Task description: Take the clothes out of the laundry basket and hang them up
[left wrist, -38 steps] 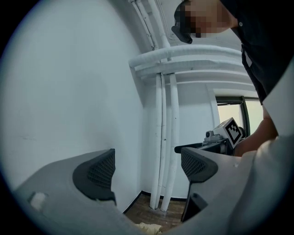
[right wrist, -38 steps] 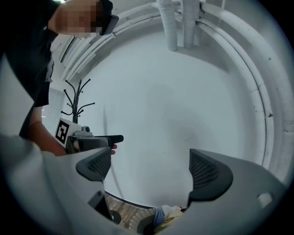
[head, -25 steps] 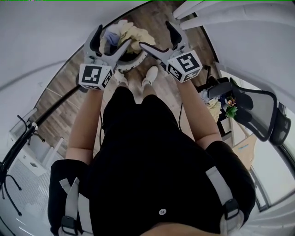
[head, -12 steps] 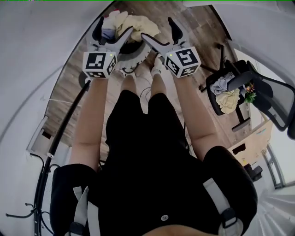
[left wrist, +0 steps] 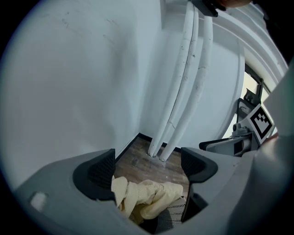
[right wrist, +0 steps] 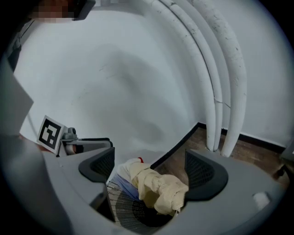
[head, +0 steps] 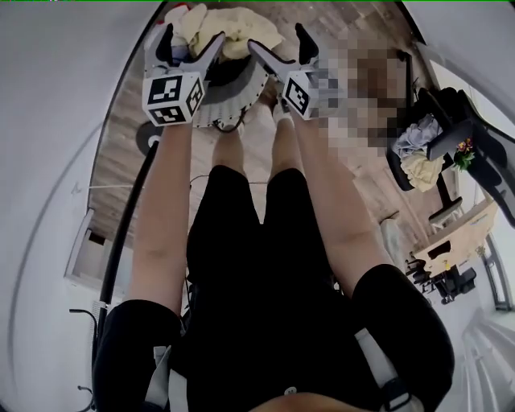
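Observation:
A white perforated laundry basket (head: 241, 87) stands on the wood floor in front of my feet. A crumpled pale yellow garment (head: 229, 24) lies on top, with a blue-and-white piece (right wrist: 120, 176) beside it. My left gripper (head: 191, 47) hovers open above the basket's left side with nothing between its jaws; the yellow garment (left wrist: 147, 202) shows below and beyond them. My right gripper (head: 283, 50) hangs over the right side, also open; its jaws have just been closing slightly, with nothing between them. The yellow garment (right wrist: 158, 188) and basket (right wrist: 124, 206) lie below it.
White pipes (left wrist: 181, 92) run down the wall corner behind the basket. A black rack rail (head: 133, 217) slants along the left. An office chair (head: 426, 153) with clothes on its seat stands at the right. Walls close in at the left and the back.
Both grippers have dropped toward the basket, side by side, and now tilt downward over it. The basket and yellow garment sit closer under the jaws.

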`<action>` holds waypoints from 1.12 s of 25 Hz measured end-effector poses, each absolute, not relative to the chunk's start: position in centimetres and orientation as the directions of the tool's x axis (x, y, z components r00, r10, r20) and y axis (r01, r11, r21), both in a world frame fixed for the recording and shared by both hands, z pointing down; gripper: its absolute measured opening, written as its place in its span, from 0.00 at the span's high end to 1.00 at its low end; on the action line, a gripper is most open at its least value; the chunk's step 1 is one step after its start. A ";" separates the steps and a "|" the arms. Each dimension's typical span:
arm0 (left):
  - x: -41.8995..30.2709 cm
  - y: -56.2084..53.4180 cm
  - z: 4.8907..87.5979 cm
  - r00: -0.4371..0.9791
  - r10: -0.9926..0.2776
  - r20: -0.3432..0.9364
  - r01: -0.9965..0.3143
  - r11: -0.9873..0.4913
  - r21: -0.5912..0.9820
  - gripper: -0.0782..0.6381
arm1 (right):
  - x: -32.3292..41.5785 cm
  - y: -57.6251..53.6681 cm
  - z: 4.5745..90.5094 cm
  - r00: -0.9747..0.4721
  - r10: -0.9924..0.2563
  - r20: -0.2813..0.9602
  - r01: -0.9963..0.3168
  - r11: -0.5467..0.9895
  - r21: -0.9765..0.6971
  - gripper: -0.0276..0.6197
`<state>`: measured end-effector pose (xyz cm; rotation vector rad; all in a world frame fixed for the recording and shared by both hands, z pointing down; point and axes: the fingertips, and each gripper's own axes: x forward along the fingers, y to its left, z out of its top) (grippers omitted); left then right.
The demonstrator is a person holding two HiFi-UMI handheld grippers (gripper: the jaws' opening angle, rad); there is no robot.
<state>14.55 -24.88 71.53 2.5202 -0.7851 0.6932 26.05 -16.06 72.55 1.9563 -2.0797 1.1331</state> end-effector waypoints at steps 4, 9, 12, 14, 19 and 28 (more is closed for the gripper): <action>14.9 -24.3 76.3 0.669 -0.365 0.647 -0.633 -0.737 0.239 0.27 | 26.5 -15.0 77.2 -0.129 -0.790 0.600 -0.860 -0.212 -0.464 0.25; 15.5 -24.0 80.6 0.604 -0.299 0.739 -0.635 -0.740 0.220 0.27 | 26.6 -14.3 81.8 -0.079 -0.718 0.692 -0.820 -0.348 -0.455 0.27; 16.0 -23.7 83.0 0.558 -0.245 0.793 -0.638 -0.738 0.220 0.27 | 26.7 -14.4 83.4 -0.063 -0.681 0.730 -0.798 -0.405 -0.447 0.29; 16.2 -23.7 84.3 0.529 -0.225 0.818 -0.643 -0.736 0.213 0.27 | 26.6 -14.4 84.4 -0.062 -0.660 0.749 -0.783 -0.433 -0.447 0.30; 16.7 -23.8 87.2 0.468 -0.171 0.867 -0.648 -0.733 0.205 0.27 | 26.7 -14.0 87.5 -0.062 -0.602 0.796 -0.739 -0.509 -0.443 0.37; 16.7 -23.8 91.9 0.380 -0.106 0.919 -0.655 -0.732 0.187 0.31 | 26.1 -14.9 91.3 -0.089 -0.524 0.847 -0.714 -0.559 -0.421 0.42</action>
